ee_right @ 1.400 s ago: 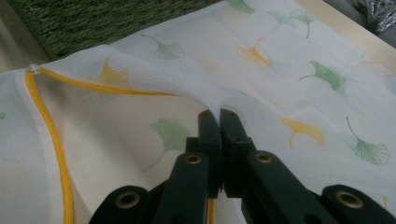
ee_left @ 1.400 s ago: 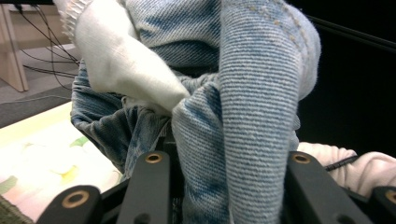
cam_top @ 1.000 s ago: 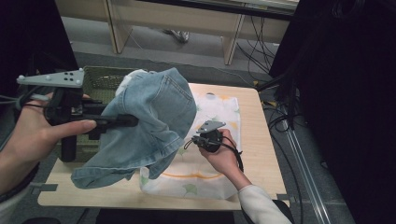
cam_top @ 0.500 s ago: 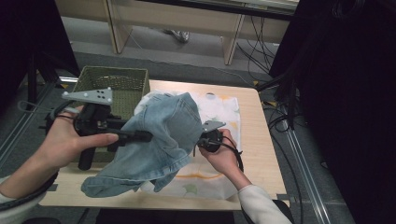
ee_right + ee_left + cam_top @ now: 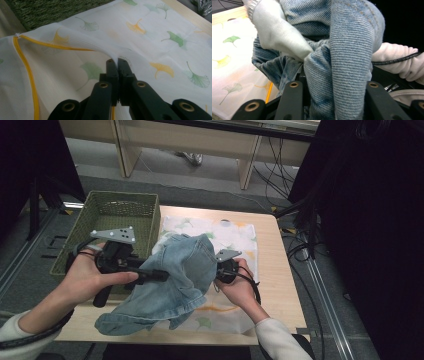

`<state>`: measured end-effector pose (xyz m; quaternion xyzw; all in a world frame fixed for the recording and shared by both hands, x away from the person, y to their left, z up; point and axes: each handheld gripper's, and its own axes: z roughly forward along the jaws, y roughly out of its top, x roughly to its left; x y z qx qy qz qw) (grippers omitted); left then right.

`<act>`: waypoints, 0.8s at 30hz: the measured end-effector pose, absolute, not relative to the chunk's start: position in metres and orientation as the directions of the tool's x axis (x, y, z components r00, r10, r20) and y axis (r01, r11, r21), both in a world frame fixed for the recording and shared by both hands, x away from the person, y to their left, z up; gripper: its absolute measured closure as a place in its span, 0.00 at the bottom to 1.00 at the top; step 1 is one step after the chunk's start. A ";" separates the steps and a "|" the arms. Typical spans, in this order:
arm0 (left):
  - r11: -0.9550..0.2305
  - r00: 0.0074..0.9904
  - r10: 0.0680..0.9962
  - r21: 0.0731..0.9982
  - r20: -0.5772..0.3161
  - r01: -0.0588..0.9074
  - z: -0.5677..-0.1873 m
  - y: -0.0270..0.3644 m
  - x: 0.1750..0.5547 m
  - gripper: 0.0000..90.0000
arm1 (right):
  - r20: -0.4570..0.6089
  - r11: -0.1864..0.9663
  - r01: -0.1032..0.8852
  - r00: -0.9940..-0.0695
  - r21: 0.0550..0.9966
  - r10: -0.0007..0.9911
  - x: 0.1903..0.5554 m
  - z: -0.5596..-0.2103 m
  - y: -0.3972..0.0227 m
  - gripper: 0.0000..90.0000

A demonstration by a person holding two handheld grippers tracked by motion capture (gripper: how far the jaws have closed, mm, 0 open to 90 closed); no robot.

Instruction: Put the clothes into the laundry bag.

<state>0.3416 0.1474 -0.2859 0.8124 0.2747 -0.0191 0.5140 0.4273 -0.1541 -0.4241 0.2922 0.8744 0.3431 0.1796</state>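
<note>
Two claws are at work on one job, which looks like getting a pair of denim jeans [image 5: 172, 280] into a white mesh laundry bag [image 5: 235, 237] printed with ginkgo leaves and edged in yellow. The bag lies flat on the wooden worktop [image 5: 280, 270], just right of a green woven basket [image 5: 120, 212] at the far left corner. The jeans hang in a bunched heap over the near left part of the bag, their lower end trailing toward the worktop's near edge; none of the denim appears to be inside the bag, so the loading seems barely begun, with the stuffing and any zipping left to do. The left claw [image 5: 160, 275] has its jaws clamped on a thick fold of the jeans, held part-way apart by the wad of denim and white pocket lining between them, as the left gripper view shows. The right claw [image 5: 117, 65] has its jaws pressed tight together, pinching a thin ridge of the bag's mesh and lifting it off the layer below, probably to hold the mouth open.
</note>
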 end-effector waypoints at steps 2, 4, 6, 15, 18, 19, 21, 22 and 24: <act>-0.323 0.848 0.430 0.825 -0.308 0.464 -0.285 0.152 0.339 0.72 | -0.112 0.591 0.388 -0.764 0.707 0.635 0.428 -0.424 -0.154 1.00; -0.336 0.845 0.440 0.817 -0.303 0.468 -0.285 0.156 0.337 0.72 | -0.108 0.587 0.394 -0.760 0.707 0.640 0.427 -0.424 -0.154 1.00; -0.349 0.841 0.453 0.809 -0.295 0.473 -0.287 0.160 0.335 0.72 | -0.109 0.586 0.391 -0.761 0.710 0.639 0.428 -0.424 -0.154 1.00; -0.432 0.828 0.480 0.743 -0.290 0.511 -0.311 0.153 0.340 0.72 | -0.101 0.581 0.404 -0.755 0.707 0.647 0.426 -0.424 -0.152 1.00; -0.451 0.830 0.477 0.729 -0.290 0.514 -0.317 0.146 0.343 0.72 | -0.099 0.578 0.405 -0.754 0.708 0.650 0.426 -0.423 -0.152 1.00; -0.467 0.832 0.476 0.719 -0.286 0.515 -0.321 0.142 0.345 0.72 | -0.107 0.583 0.393 -0.758 0.711 0.643 0.427 -0.423 -0.152 1.00; -0.489 0.832 0.478 0.702 -0.280 0.517 -0.327 0.134 0.348 0.72 | -0.116 0.588 0.376 -0.767 0.716 0.631 0.428 -0.423 -0.153 1.00; -0.499 0.834 0.477 0.696 -0.277 0.517 -0.330 0.131 0.349 0.72 | -0.114 0.586 0.378 -0.765 0.717 0.634 0.428 -0.423 -0.153 1.00; -0.520 0.835 0.479 0.679 -0.271 0.519 -0.337 0.124 0.351 0.72 | -0.110 0.583 0.379 -0.766 0.719 0.633 0.428 -0.423 -0.154 1.00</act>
